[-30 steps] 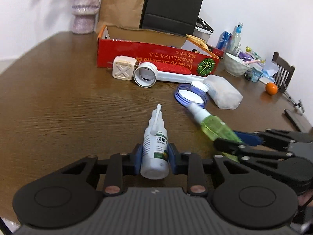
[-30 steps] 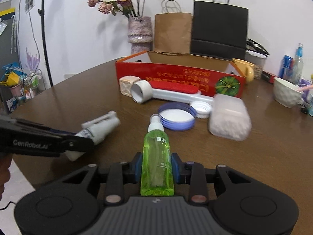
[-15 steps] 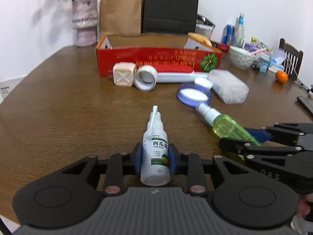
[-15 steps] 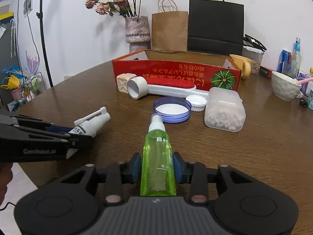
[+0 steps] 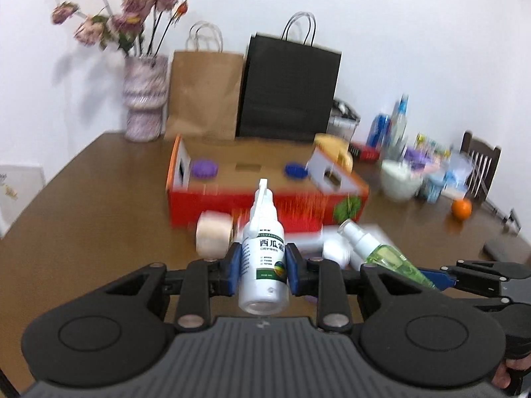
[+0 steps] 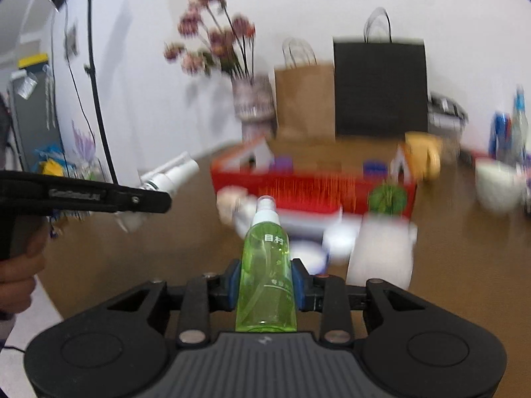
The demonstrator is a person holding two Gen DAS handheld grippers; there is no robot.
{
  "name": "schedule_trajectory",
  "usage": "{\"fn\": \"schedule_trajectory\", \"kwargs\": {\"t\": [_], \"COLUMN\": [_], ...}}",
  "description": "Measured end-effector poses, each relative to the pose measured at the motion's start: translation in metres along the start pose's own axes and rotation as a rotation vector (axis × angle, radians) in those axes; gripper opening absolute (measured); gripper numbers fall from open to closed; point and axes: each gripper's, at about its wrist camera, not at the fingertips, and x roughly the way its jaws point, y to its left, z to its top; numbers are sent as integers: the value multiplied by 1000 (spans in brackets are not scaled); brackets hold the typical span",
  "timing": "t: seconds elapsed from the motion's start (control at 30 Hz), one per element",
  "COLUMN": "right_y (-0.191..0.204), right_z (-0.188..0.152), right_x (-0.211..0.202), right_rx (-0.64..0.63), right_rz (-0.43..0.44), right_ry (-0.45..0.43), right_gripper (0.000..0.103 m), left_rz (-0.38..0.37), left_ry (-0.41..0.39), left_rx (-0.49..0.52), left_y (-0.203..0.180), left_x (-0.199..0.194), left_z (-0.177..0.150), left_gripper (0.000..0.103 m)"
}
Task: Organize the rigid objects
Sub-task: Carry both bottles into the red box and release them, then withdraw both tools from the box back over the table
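Observation:
My left gripper [image 5: 262,267] is shut on a white spray bottle [image 5: 264,258] with a green label, held in the air with its nozzle pointing away. My right gripper [image 6: 265,282] is shut on a clear green spray bottle [image 6: 267,275] with a white cap. Each bottle also shows in the other view: the green bottle [image 5: 381,255] at the right, the white bottle [image 6: 166,179] at the left. Ahead stands the open red cardboard box [image 5: 265,205] with a purple lid [image 5: 204,168] and a blue lid [image 5: 295,169] inside.
Before the box on the brown table [image 5: 93,219] lie a cream roll [image 5: 212,233] and white containers [image 5: 335,248]. Behind it stand a flower vase [image 5: 144,99], a brown bag [image 5: 204,93] and a black bag [image 5: 288,89]. A white bowl [image 5: 396,177], bottles and an orange [image 5: 462,208] sit at the right.
Both grippers have risen off the table with their bottles and tilted up. The inside of the red box has come into sight, and the picture has blurred with the motion.

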Motion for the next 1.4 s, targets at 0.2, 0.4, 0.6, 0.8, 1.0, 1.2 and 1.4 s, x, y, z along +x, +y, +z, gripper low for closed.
{"fn": "schedule_trajectory", "kwargs": {"t": [0.2,0.4,0.6,0.8,1.0,1.2,1.4], "right_y": [-40,-77,-97,-99,-84,-88,-96], "right_z": [79,140,146,117,108,124,148], "right_x": [47,143,252,321,347,316,252], "right_rx": [55,190,374,516,523,530,464], "right_rz": [34,76,97,71,96,95,37], "right_ry": [-41,60,214,332,392,338,261], "right_gripper": [31,31,31,31,37,51,55], "left_rz": [6,48,118,155,165,181,228], "left_ry": [42,175,307,361,351,292,182], "left_rx": [-31,-96,-96,-75,-47,-69,6], "left_y": [21,49,75,83,81,82,61], "left_x": [60,143,220,249,250,224,173], "left_z": [74,121,129,107,101,113,125], "left_gripper": [28,28,28,28,34,56,77]}}
